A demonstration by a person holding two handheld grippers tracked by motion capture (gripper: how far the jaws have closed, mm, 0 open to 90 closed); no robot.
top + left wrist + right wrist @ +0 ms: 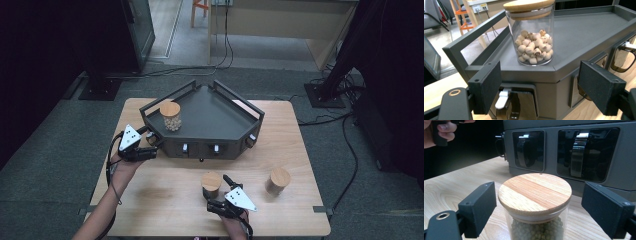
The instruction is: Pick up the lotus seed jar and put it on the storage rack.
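We see the right gripper (pixel 536 215) with its jaws wide open, one on each side of the jar of green beans (pixel 535 205). The jaws do not touch the glass yet; there is a gap at both sides, so the gripper holds nothing. In the high view this jar (pixel 211 184) stands upright on the wooden table (pixel 165 195), just in front of the dark tray unit (pixel 210 120) and straight ahead of the right gripper (pixel 225 192). Its long axis is vertical, and the wooden lid (pixel 535 192) sits a little above the level of the jaws, so we judge that the closing must take the glass body below the lid, not the lid itself.

The left gripper (pixel 544 92) is also open and empty. It points at the left front corner of the tray unit, where the jar of pale seeds (pixel 532 35) stands on the tray floor, beyond the jaws and higher than them.

A third jar (pixel 277 180) stands on the table to the right, apart from both grippers.

We think the right hand is clearly the nearer one to the green-bean jar, and the next move is only a straight closing of the jaws.
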